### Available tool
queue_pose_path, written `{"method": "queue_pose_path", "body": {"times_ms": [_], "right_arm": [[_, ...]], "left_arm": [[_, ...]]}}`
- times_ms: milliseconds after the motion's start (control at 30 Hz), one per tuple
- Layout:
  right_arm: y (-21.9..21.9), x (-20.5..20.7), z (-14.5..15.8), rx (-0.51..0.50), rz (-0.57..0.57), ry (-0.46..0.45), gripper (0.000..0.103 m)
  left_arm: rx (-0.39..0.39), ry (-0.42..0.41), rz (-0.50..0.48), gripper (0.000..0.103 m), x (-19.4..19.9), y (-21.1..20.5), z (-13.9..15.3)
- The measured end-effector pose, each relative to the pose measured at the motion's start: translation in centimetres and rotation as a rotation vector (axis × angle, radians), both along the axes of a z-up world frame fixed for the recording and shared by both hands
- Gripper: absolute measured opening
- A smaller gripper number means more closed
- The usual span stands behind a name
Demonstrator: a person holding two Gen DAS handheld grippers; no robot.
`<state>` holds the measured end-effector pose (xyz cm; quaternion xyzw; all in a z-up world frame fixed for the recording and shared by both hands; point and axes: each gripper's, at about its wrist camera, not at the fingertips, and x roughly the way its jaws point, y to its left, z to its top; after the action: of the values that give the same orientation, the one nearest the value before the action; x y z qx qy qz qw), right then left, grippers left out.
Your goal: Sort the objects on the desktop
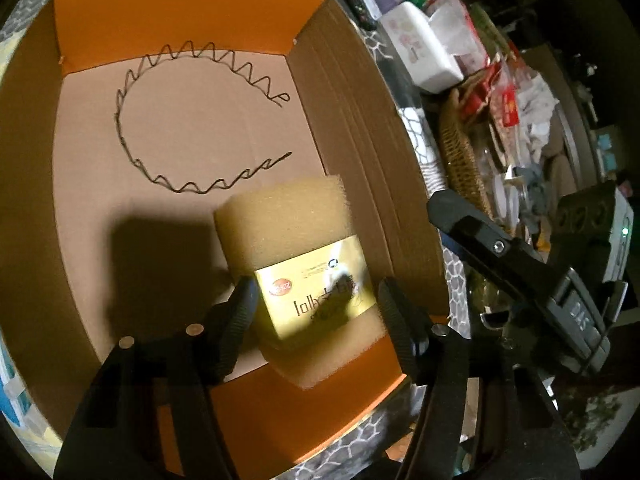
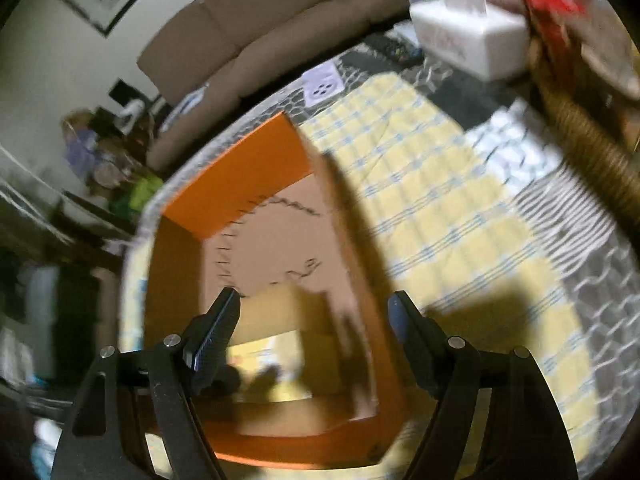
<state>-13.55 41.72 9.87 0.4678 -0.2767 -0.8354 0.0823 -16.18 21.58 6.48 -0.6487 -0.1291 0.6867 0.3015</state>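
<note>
An orange cardboard box (image 1: 168, 20) lies open below me. On its floor lie a wavy black wire headband (image 1: 132, 128) and a yellow sponge block with a gold label (image 1: 296, 256). My left gripper (image 1: 314, 304) is open, its fingers either side of the sponge's labelled end with gaps showing. The right wrist view is blurred. It shows the same box (image 2: 236, 176), the headband (image 2: 296, 208) and the sponge (image 2: 288, 320). My right gripper (image 2: 314, 314) is open and empty above the box. It also shows in the left wrist view (image 1: 520, 264), right of the box.
A yellow checked cloth (image 2: 432, 208) lies right of the box. A white tissue box (image 1: 424, 52), a wicker basket (image 1: 460, 152) and cluttered packets stand at the right. A sofa (image 2: 248, 40) stands beyond the table.
</note>
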Motion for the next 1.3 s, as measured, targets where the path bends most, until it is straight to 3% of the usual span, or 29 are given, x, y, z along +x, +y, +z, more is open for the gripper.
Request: {"method": "queue_pose_path", "body": {"times_ms": [300, 533, 600, 700, 900, 967, 1300], "right_arm": [[0.8, 0.2, -0.7, -0.113, -0.007, -0.015, 0.080], [0.1, 0.0, -0.3, -0.075, -0.006, -0.008, 0.080], [-0.2, 0.3, 0.5, 0.008, -0.032, 0.001, 0.080], [-0.9, 0.8, 2.5, 0.108, -0.044, 0.055, 0.080], [-4.2, 1.7, 5.4, 0.206, 0.006, 0.134, 0.081], [-6.0, 1.8, 5.9, 0.221, 0.036, 0.148, 0.082], [-15.5, 3.4, 8.4, 0.259, 0.178, 0.251, 0.086]], "left_arm": [[0.034, -0.035, 0.013, 0.059, 0.3, 1.6, -0.6], [0.069, -0.066, 0.039, 0.061, 0.5, 0.9, -0.5], [0.061, -0.021, 0.041, 0.063, 0.8, -0.2, 0.8], [0.063, 0.068, 0.062, 0.072, 1.5, -2.9, 3.6], [0.022, 0.233, 0.148, 0.086, 3.8, -10.1, 8.2], [-0.021, 0.283, 0.205, 0.097, 4.5, -12.9, 9.1], [-0.135, 0.357, 0.386, 0.102, 7.8, -23.8, 7.9]]}}
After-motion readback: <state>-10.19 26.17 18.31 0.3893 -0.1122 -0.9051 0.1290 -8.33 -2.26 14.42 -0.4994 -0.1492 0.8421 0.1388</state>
